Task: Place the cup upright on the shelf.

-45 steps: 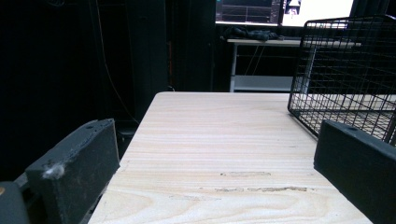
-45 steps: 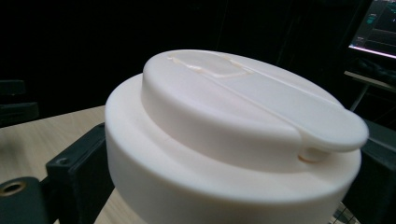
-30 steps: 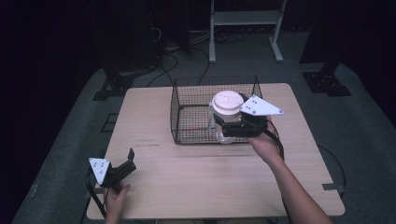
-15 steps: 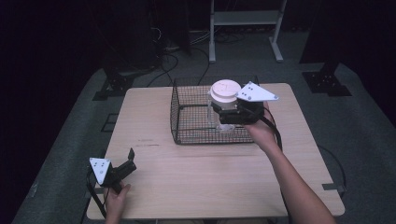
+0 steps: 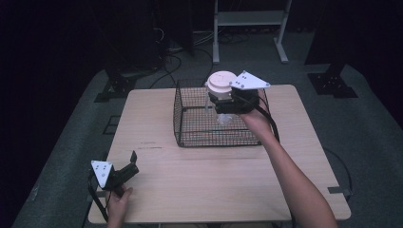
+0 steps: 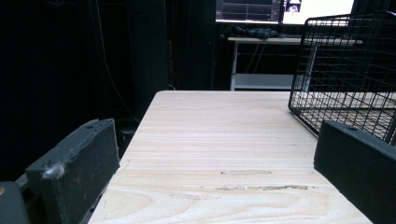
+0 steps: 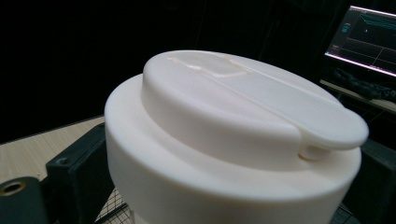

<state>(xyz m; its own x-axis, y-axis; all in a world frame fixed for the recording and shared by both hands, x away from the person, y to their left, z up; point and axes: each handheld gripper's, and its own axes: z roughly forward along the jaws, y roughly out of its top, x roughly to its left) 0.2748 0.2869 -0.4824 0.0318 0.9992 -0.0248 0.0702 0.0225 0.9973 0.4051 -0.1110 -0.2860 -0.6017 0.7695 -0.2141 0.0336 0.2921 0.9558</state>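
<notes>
High view. The right gripper (image 5: 222, 100) is held over the far right part of a black wire basket (image 5: 190, 128) that stands on the far half of a pale wooden table (image 5: 214, 180). Its jaws are clamped on a clear container with a white lid (image 5: 220, 81); the lid sits above the basket's top rim, and the container's clear body hangs down inside the basket, partly hidden by the gripper. Whether the body touches the basket floor cannot be told. The person's right forearm (image 5: 290, 175) reaches from the near right edge of the table to this gripper.

Right gripper view. The white lid (image 7: 233, 135) lies close before the camera, a black jaw on either side of it, and basket mesh shows below.

The left gripper (image 5: 124, 167) rests at the near left corner of the table, held by the left hand (image 5: 116, 199), well apart from the basket.

Left gripper view. The two black jaws stand wide apart with bare table (image 6: 224, 140) between them; the wire basket (image 6: 345, 70) rises at the far right.
</notes>
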